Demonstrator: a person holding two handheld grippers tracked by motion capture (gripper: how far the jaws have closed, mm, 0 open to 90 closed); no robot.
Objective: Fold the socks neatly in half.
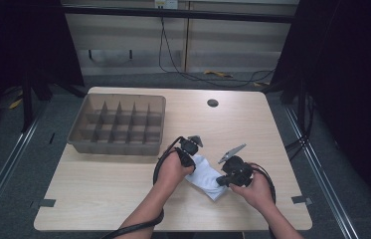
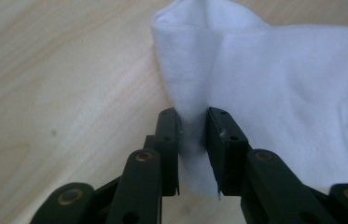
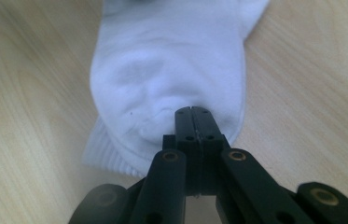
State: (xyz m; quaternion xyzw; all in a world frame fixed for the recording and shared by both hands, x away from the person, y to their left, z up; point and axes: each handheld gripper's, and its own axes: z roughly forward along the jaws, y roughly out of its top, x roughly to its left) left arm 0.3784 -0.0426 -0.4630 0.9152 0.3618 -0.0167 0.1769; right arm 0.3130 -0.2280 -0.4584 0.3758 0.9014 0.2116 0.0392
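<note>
High view: light wooden table [image 1: 123, 199], rounded corners, bare wood open toward the near left edge and along the right side; dark floor and rails flank both long sides. Grey divided tray [image 1: 118, 125] sits at the far left, well apart from the hands; a small round grommet hole [image 1: 212, 103] lies near the far edge. Nothing stands between the tray and the work area.

White sock [image 1: 207, 177]: lies flat on the table at centre-right, near the front edge, between the two hands.

Left gripper [image 1: 189, 154]: at the sock's far-left end. Left gripper view shows a raised fold of the sock [image 2: 265, 88] between the fingers [image 2: 168, 140], both pads touching the cloth, pinching it.

Right gripper [image 1: 224, 180]: at the sock's near-right end. Right gripper view shows fingers [image 3: 184, 128] clenched fully together, tips pressed down into the sock [image 3: 171, 70] near its ribbed cuff; whether cloth is caught between them cannot be told.
</note>
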